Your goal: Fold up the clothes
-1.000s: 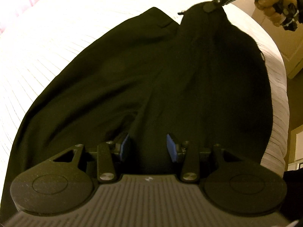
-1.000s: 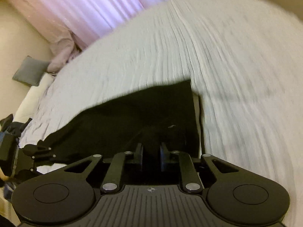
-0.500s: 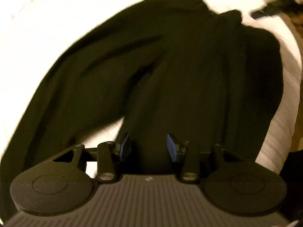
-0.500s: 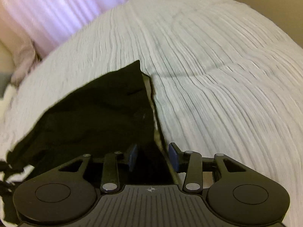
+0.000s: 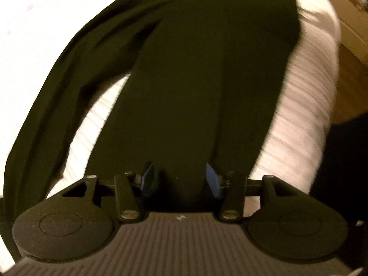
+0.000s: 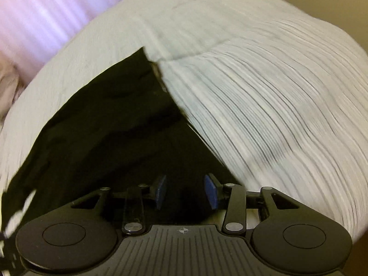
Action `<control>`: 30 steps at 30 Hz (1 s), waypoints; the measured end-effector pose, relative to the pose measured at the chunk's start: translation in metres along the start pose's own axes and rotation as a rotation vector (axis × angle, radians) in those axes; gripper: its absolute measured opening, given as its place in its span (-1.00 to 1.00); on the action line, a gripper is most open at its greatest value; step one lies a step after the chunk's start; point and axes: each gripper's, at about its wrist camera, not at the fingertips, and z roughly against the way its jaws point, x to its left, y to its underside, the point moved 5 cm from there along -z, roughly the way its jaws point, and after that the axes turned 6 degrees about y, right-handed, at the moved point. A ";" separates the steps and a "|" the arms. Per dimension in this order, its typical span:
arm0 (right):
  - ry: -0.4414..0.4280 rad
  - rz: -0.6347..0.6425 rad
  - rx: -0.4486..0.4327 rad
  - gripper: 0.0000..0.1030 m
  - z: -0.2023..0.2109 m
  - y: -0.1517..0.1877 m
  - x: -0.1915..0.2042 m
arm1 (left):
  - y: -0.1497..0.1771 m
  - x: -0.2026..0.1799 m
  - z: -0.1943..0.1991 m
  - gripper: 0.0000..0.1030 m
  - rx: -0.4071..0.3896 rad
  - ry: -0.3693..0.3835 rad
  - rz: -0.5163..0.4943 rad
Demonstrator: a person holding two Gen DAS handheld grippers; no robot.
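Note:
Black trousers (image 5: 207, 69) lie on the white bed (image 5: 306, 92), one leg stretching straight away from me and the other curving off to the left. My left gripper (image 5: 180, 179) hangs over the near end of the straight leg. Its jaws are opening, and dark cloth lies between the blue pads (image 5: 212, 180) without being pressed. In the right wrist view the trousers (image 6: 110, 124) lie flat with their straight edge on the ribbed cover (image 6: 264, 92). My right gripper (image 6: 185, 192) is above that end with its jaws opening and black cloth below the gap, not gripped.
The bed's edge drops off at the right of the left wrist view, with wooden floor (image 5: 352, 80) beyond it. A dark shape (image 5: 345, 151) stands beside that edge. A pale lilac curtain (image 6: 34, 18) hangs behind the bed.
The right gripper's jaws have parted and let go of the trousers' top edge, which now lies flat. The left gripper has shifted along the leg, and white cover now shows between the two legs.

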 end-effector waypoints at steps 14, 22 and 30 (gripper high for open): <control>-0.032 -0.449 -0.093 0.25 -0.004 0.053 -0.009 | -0.005 -0.092 0.003 -0.12 -0.165 0.150 -0.303; -0.039 -0.491 -0.038 -0.19 -0.055 0.024 -0.023 | -0.039 -0.116 -0.036 -0.12 -0.117 0.139 -0.326; -0.040 -0.384 0.026 -0.72 -0.028 0.023 -0.041 | -0.043 -0.122 -0.058 -0.16 -0.028 0.110 -0.334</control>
